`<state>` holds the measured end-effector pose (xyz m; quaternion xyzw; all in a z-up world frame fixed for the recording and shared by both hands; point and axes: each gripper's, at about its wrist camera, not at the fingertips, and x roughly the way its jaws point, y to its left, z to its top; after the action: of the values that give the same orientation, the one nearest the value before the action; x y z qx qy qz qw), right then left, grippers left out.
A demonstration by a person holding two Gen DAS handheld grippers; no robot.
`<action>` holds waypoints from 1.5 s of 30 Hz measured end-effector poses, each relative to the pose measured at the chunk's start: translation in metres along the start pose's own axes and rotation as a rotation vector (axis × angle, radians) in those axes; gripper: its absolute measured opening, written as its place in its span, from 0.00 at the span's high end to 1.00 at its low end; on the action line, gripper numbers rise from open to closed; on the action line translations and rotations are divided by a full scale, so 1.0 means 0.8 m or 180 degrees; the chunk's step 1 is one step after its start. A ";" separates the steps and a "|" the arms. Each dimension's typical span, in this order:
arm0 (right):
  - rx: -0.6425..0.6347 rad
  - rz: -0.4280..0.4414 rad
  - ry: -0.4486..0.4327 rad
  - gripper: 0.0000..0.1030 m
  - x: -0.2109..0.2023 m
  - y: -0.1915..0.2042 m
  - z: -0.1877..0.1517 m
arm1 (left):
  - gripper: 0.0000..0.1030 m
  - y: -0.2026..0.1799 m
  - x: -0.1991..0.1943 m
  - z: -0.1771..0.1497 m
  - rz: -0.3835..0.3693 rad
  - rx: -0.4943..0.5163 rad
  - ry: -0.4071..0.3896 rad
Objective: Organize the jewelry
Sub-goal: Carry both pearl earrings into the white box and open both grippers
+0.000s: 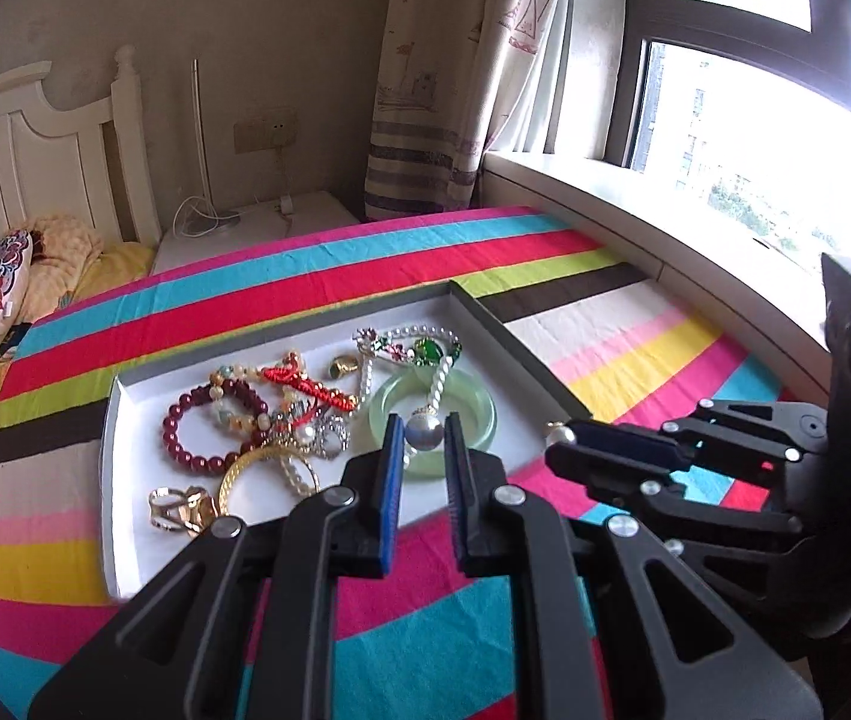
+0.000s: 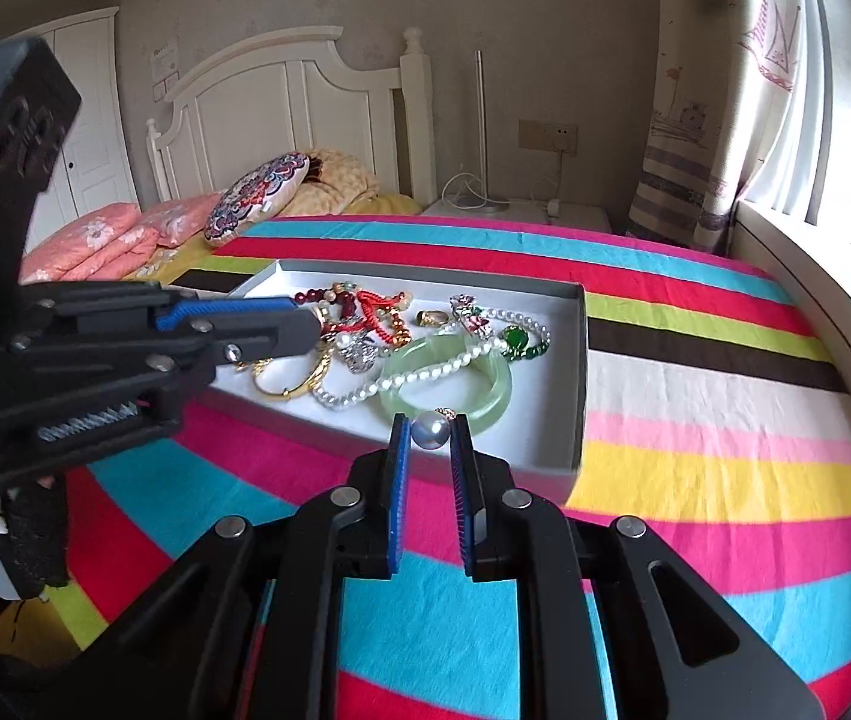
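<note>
On the bed: a shallow white-lined box (image 1: 131, 480) sits on the striped cover (image 1: 365, 258), filled with a tangle of jewelry.
Contents: a green bangle (image 1: 473, 402), a pearl necklace (image 2: 425, 369) draped across it, and a dark red bead bracelet (image 1: 185, 420). Rings and a red cord are knotted between them.
Left hand-held gripper (image 1: 423, 420): narrowed, with a grey pearl (image 1: 423, 433) touching both blue pads. It seems pinched and is held above the bangle at the near side of the box.
Right hand-held gripper (image 2: 431, 420): narrowed onto a pearl earring (image 2: 433, 429) with a small gold cap, held over the near edge of the box, beside the bangle.
Handling, pearls: probably light, hard, round and slick, so they are likely to roll or pop out of flat pads. A hold square across the widest part with light pressure looks safest.
Handling, rest: the necklace is limp and will likely drag its neighbours, so lift it by one end. The bangle is stiff and may chip, so grip it across the rim.
Next: set each pearl down in a bare spot, away from the tangle.
</note>
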<state>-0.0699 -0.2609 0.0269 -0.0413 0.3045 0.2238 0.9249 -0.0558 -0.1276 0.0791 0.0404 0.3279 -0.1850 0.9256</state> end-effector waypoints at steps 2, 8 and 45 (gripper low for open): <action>-0.0004 -0.0015 0.0060 0.86 0.013 -0.004 0.009 | 0.87 0.004 0.005 0.013 -0.0062 -0.0040 0.0031; -0.0030 -0.0068 0.0179 0.86 0.041 -0.010 0.020 | 0.87 0.009 0.036 0.030 -0.0266 -0.0122 0.0223; 0.0014 -0.0184 0.0339 0.77 0.086 -0.010 0.032 | 0.40 0.033 0.095 0.034 0.0037 -0.0307 0.0337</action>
<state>-0.0030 -0.2356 0.0073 -0.0599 0.3524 0.1937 0.9136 0.0244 -0.1324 0.0524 0.0074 0.3847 -0.1611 0.9088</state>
